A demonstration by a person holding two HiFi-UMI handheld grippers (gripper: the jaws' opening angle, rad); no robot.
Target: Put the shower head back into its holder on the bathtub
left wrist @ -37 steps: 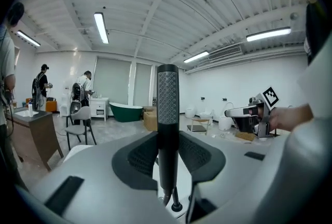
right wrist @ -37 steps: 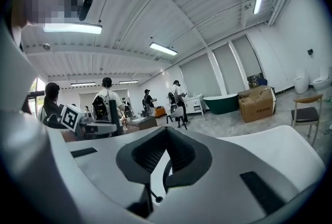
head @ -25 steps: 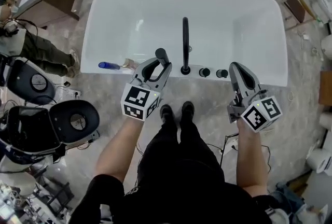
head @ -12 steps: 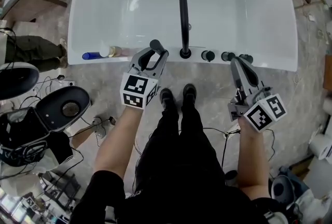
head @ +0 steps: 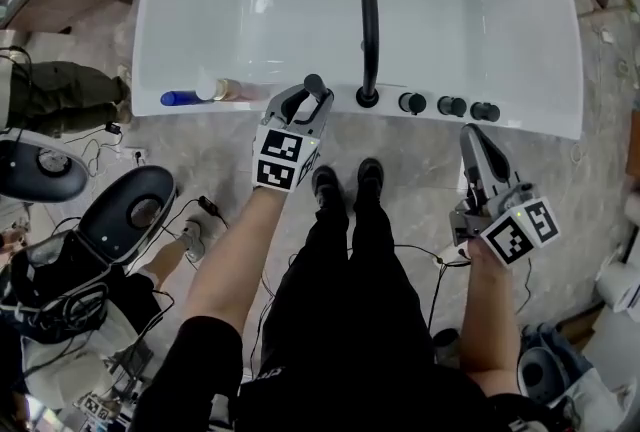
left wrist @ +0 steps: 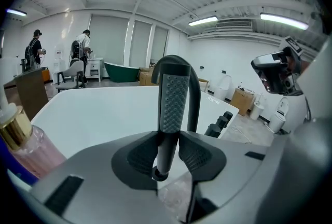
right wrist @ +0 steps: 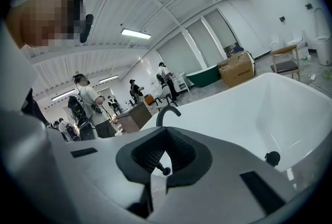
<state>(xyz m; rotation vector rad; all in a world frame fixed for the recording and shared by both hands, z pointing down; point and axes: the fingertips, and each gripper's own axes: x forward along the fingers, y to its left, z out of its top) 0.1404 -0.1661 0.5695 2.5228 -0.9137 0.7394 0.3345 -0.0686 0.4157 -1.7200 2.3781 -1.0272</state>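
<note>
My grey left gripper (head: 303,103) tilts forward and down, jaws clamped on the black shower head handle (left wrist: 174,98). My grey right gripper (head: 477,142), nearer my body, has its jaws together, empty.

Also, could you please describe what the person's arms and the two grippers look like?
The left gripper and right gripper look alike: light grey moulded bodies with curved grey jaws, lined with dark textured pads. Each carries a white cube printed with black square markers. The person wears short black sleeves, with the forearms left uncovered.
</note>
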